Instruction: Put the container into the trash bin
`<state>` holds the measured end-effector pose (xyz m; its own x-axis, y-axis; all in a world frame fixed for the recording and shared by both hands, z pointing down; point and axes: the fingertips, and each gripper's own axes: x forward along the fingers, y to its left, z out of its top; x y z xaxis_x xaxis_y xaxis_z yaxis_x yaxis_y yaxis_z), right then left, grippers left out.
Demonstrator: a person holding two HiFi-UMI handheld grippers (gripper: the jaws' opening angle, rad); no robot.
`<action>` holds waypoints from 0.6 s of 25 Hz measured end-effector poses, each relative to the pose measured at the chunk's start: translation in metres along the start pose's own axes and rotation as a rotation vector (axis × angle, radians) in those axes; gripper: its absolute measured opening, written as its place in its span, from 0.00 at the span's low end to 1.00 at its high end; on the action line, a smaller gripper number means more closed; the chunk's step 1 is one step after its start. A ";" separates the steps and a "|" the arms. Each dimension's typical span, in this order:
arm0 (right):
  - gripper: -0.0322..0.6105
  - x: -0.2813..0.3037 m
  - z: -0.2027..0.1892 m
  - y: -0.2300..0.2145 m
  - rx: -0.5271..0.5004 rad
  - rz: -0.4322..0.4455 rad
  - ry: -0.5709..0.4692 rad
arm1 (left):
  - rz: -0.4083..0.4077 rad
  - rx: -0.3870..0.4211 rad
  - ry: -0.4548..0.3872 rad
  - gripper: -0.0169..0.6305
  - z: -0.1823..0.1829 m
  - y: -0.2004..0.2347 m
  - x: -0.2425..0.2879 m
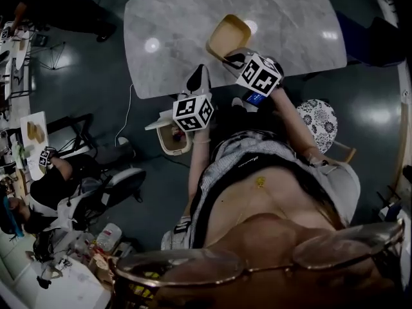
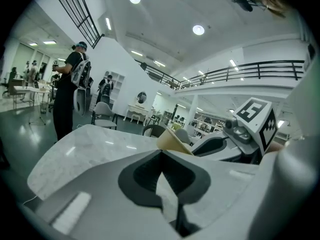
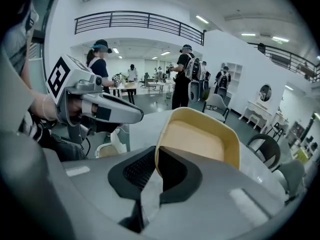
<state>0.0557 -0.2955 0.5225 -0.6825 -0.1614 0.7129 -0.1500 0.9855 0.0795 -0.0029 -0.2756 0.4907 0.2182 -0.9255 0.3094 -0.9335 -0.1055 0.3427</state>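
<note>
A shallow tan container (image 1: pixel 228 34) hangs tilted over the near edge of the marble table (image 1: pixel 174 31). My right gripper (image 1: pixel 232 60) is shut on its near rim. In the right gripper view the container (image 3: pixel 200 139) stands on edge, its rim pinched between the dark pads (image 3: pixel 172 171). My left gripper (image 1: pixel 199 79) hovers beside it to the left, shut with nothing in it; its jaws meet at the tip (image 2: pixel 161 153). A white trash bin (image 1: pixel 175 137) with its lid up stands on the floor below the left gripper, and its rim (image 3: pixel 107 150) also shows in the right gripper view.
A patterned round stool (image 1: pixel 318 121) sits to my right. A seated person (image 1: pixel 64 179) and cluttered desks are on the left. A cable (image 1: pixel 125 118) runs down from the table's edge. Other people stand in the hall (image 3: pixel 182 74).
</note>
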 end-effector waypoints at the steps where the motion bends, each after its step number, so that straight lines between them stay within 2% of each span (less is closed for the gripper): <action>1: 0.12 -0.001 0.002 0.002 -0.007 0.015 -0.007 | 0.009 -0.002 -0.017 0.03 0.003 -0.001 -0.005; 8: 0.12 -0.009 0.010 0.019 -0.029 0.036 -0.016 | 0.030 0.003 -0.101 0.03 0.018 0.002 -0.040; 15: 0.12 -0.006 0.032 0.063 -0.079 0.092 -0.017 | 0.117 -0.003 -0.121 0.03 0.012 0.021 -0.097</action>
<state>0.0275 -0.2343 0.5009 -0.7028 -0.0705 0.7079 -0.0302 0.9971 0.0694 -0.0468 -0.1926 0.4573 0.0718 -0.9686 0.2381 -0.9497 0.0065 0.3130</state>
